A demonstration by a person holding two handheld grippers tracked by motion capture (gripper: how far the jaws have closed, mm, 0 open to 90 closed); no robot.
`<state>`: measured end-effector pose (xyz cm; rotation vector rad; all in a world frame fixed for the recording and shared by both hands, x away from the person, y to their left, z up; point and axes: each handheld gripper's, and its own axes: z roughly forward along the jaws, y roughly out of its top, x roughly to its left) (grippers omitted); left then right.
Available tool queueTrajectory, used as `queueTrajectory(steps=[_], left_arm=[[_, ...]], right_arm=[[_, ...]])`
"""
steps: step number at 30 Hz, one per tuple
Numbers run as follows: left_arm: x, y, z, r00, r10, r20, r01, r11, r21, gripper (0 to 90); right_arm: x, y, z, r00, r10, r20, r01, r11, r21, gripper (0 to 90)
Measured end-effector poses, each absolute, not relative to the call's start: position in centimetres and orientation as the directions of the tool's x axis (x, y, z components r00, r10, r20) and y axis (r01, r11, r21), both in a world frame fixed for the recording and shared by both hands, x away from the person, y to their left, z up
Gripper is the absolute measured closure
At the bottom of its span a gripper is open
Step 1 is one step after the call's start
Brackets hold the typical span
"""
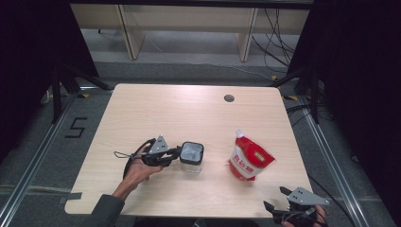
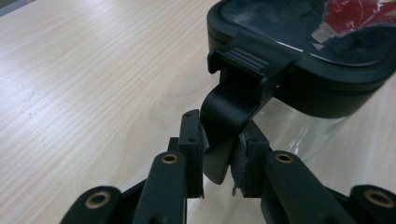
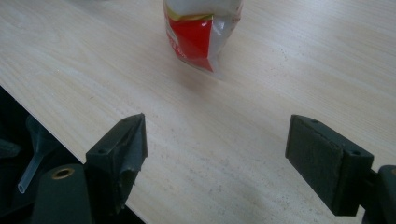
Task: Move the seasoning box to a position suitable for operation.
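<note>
A clear square container (image 1: 191, 158) with a black lid (image 2: 299, 42) stands left of the table's middle. My left gripper (image 1: 176, 153) is shut on the black latch flap (image 2: 224, 126) that hangs from the lid's near side. A red and white pouch (image 1: 248, 158) stands upright to the right of the container; its lower part (image 3: 201, 32) is ahead of my right gripper. My right gripper (image 1: 280, 199) is open at the table's front right edge, with nothing between its fingers.
The light wooden table (image 1: 156, 113) has a round grommet hole (image 1: 229, 98) near its far edge. A small clear funnel (image 3: 35, 156) lies below the table's edge in the right gripper view. Wooden furniture legs and cables stand on the floor beyond.
</note>
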<state>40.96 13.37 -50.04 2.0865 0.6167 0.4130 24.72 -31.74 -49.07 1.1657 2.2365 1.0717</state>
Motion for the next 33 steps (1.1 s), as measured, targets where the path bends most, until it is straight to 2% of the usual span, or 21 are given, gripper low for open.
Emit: queueTrajectory(steps=[2, 4, 5, 7, 16, 17, 19, 22, 23, 27, 33], left_arm=[[40.6, 13.8, -49.8, 0.825, 0.558, 0.094, 0.257, -0.517, 0.816, 75.2], [40.3, 13.8, -49.9, 0.825, 0.56, 0.07, 0.268, -0.498, 0.825, 74.8], [39.6, 13.9, -49.8, 0.826, 0.559, 0.074, 0.269, -0.506, 0.82, 74.5], [38.9, 13.8, -49.8, 0.821, 0.567, 0.063, 0.273, -0.488, 0.829, 74.3], [36.9, 13.5, -49.9, 0.84, 0.54, 0.049, 0.265, -0.487, 0.832, 74.0], [37.2, 13.6, -49.8, 0.859, 0.505, 0.087, 0.218, -0.514, 0.829, 73.9], [36.5, 13.3, -49.9, 0.844, 0.535, 0.038, 0.266, -0.48, 0.836, 74.0], [36.0, 13.1, -49.9, 0.862, 0.505, 0.037, 0.252, -0.491, 0.834, 74.0], [35.9, 13.1, -49.8, 0.866, 0.496, 0.058, 0.241, -0.518, 0.821, 74.0], [35.3, 12.8, -49.8, 0.877, 0.478, 0.042, 0.24, -0.513, 0.824, 74.0], [35.0, 12.6, -49.9, 0.889, 0.456, 0.036, 0.228, -0.511, 0.829, 73.9]], right_arm=[[24.7, -31.8, -49.1, -0.575, 0.818, 0.001, 0.513, 0.359, 0.78, 21.9], [24.7, -31.7, -49.1, -0.573, 0.819, 0.008, 0.519, 0.356, 0.777, 22.2], [24.8, -31.9, -49.0, -0.583, 0.812, -0.025, 0.492, 0.378, 0.784, 23.6], [24.6, -31.7, -48.9, -0.594, 0.804, -0.004, 0.5, 0.373, 0.781, 29.2], [24.7, -31.7, -48.9, -0.606, 0.795, -0.027, 0.478, 0.391, 0.787, 28.4], [24.7, -31.7, -48.9, -0.607, 0.795, -0.028, 0.477, 0.392, 0.786, 28.4], [24.8, -31.7, -48.9, -0.607, 0.794, -0.033, 0.476, 0.396, 0.785, 28.4], [24.6, -31.5, -48.9, -0.596, 0.803, -0.006, 0.5, 0.378, 0.78, 28.5], [24.8, -31.7, -48.9, -0.61, 0.792, -0.031, 0.477, 0.398, 0.784, 28.5], [24.6, -31.5, -48.9, -0.608, 0.794, -0.008, 0.495, 0.387, 0.778, 28.5], [24.7, -31.5, -48.9, -0.621, 0.783, -0.035, 0.469, 0.407, 0.784, 28.4]])
